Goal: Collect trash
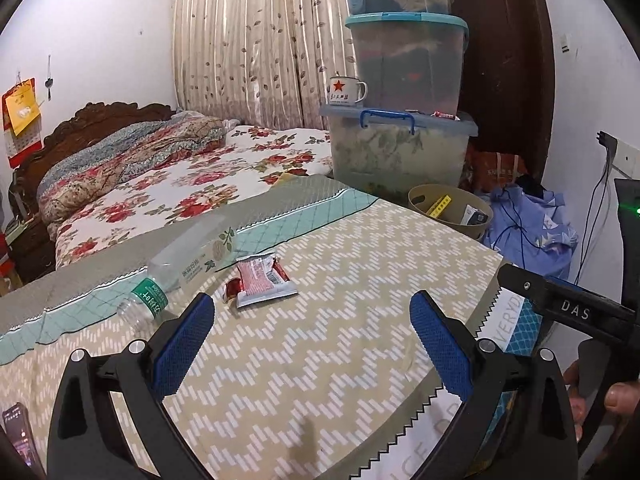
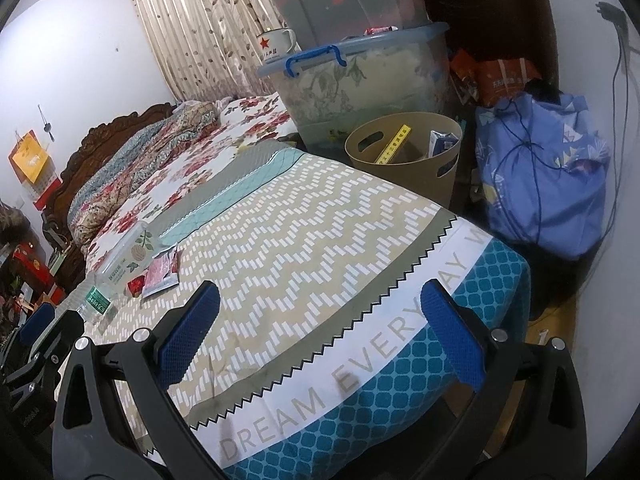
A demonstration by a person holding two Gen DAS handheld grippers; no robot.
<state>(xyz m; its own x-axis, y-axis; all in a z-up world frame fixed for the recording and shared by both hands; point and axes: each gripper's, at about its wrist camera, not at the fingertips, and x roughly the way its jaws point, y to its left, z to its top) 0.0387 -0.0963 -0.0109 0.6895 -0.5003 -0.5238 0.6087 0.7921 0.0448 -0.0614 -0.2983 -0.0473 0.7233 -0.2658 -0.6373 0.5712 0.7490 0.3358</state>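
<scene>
both the left gripper and right gripper hang over the table with jaws spread wide, holding nothing. the red snack wrapper lies near the table's far left edge, just beside a clear plastic bottle. i'd bring the left jaws low astride the flat wrapper and pinch a raised edge, then carry it to the tan bin past the far right corner.

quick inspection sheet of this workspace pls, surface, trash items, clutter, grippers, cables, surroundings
surface: patterned tablecloth, flat.
job's things: clear plastic bottle on its side; clear carton, red snack wrapper beside it; tan waste bin past the far edge, already holding items.
clutter: phone at the near left edge.
grippers: left hand-held gripper open, empty; right hand-held gripper open, empty.
cables: black leads on the right wall; blue cord over a blue cloth bundle.
surroundings: floral bed, curtain, stacked storage boxes, enamel mug.
</scene>
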